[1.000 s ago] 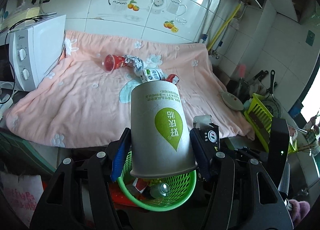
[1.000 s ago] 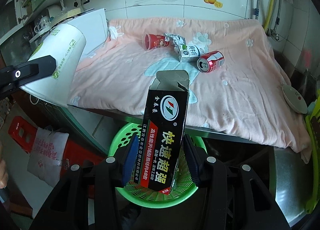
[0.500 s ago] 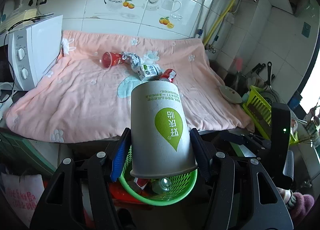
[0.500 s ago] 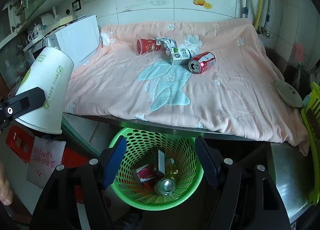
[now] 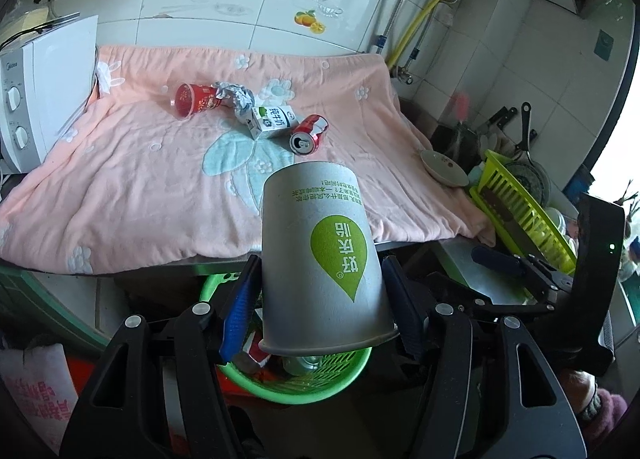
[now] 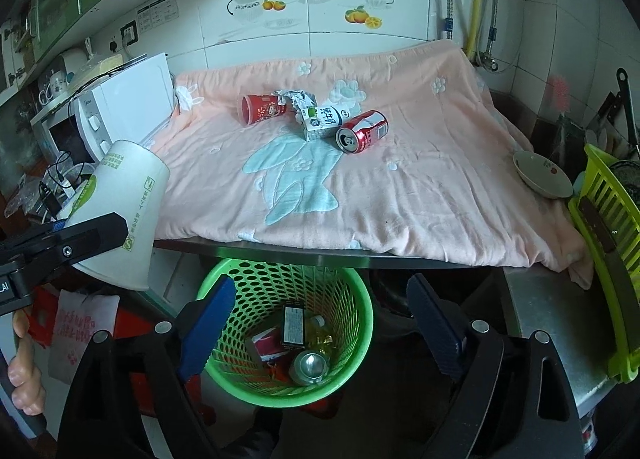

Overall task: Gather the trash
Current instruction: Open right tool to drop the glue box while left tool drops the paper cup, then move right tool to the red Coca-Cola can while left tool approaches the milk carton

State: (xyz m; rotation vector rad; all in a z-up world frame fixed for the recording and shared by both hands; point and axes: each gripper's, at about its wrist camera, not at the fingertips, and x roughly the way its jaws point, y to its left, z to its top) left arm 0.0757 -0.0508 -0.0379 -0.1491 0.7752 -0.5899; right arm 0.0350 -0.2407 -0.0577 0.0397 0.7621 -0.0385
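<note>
1. Since a second ago: the black carton that the right tongs [image 6: 316, 331] held upright over the green basket [image 6: 362, 323] now lies inside it [image 6: 294, 326], among a silver can end and red wrappers.
2. Right tongs: jaws have just been opening and stand wide above the basket, nothing between them.
3. Left tongs [image 5: 320, 309]: the blue pads sit at either side of a large white paper cup [image 5: 320, 259] with a green drop-shaped logo. The cup is upside down, rim nearest the camera, over the basket's near edge. The jaws have just eased a little wider; I cannot tell whether the pads still press on the cup.
4. From the right wrist view the same cup [image 6: 120, 215] shows at far left, tilted, beside the basket rather than above its middle.
5. Surface: a pink blanket [image 6: 420, 187] covers it. Left on it, in a loose cluster near the back: red cup [image 6: 262, 109] on its side, crumpled foil [image 6: 294, 99], small milk carton [image 6: 324, 121], red soda can [image 6: 362, 131] on its side, touching the carton.
6. White microwave [image 5: 44, 91] stands at the blanket's left end.
</note>
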